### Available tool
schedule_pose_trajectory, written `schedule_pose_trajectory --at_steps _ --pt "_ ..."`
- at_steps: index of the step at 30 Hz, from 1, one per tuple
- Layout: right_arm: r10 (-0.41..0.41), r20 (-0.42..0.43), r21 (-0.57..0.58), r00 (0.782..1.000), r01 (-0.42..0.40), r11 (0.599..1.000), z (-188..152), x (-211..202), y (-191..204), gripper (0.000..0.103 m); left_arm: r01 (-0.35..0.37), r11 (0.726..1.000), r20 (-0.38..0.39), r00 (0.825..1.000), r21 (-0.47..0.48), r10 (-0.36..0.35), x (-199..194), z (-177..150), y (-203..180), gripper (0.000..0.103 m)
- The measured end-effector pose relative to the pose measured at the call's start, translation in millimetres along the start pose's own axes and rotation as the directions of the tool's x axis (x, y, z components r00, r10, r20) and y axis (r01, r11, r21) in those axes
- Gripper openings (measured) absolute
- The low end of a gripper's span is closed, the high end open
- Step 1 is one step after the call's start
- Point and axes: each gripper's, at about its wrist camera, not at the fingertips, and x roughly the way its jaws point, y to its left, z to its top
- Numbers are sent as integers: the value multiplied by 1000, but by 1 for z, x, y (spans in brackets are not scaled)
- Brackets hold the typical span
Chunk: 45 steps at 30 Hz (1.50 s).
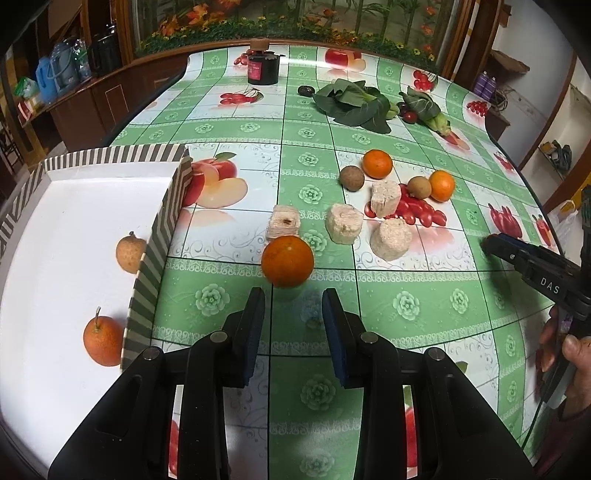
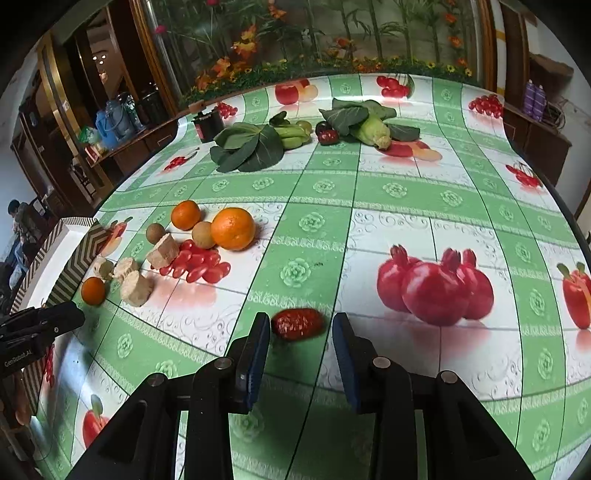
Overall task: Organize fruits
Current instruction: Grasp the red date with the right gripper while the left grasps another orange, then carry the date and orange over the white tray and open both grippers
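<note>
two fruits sit in the striped-rim white tray [image 1: 155,236]; round orange [image 1: 287,261] ahead of left gripper [image 1: 293,325], probably a red date [image 2: 297,324] before right gripper [image 2: 301,349], both jaws released; several fruits left on worktop [image 1: 424,314].

a table [image 1: 306,133] under a green-and-white fruit-print cloth fills the room's middle. behind it runs a wood-framed mural [image 2: 332,33] of flowers and bamboo. a dark wooden sideboard [image 1: 85,96] at the left carries blue jugs [image 1: 55,74].

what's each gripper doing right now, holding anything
Left gripper: open, empty, behind the orange.
Right gripper: open, jaws either side of the red date.
</note>
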Motion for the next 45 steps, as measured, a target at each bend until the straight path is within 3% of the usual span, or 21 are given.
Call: schedule_pose_trajectory --at_steps 6,12,22,45 --pt "-31 22 -35 999 32 999 -3 1 5 29 -11 1000 -1 1000 -1 11 7 8 -1 31" --pt "-2 27 -14 1000 2 1000 -4 -1 1 29 -38 999 3 999 0 38 15 15 1 31" --pt "22 23 -28 1000 -21 999 -6 -2 6 29 1 1000 23 1000 11 -1 19 15 2 31" --pt "135 19 -88 991 -133 987 -33 -22 85 29 -23 998 104 994 64 16 -35 -21 -1 30"
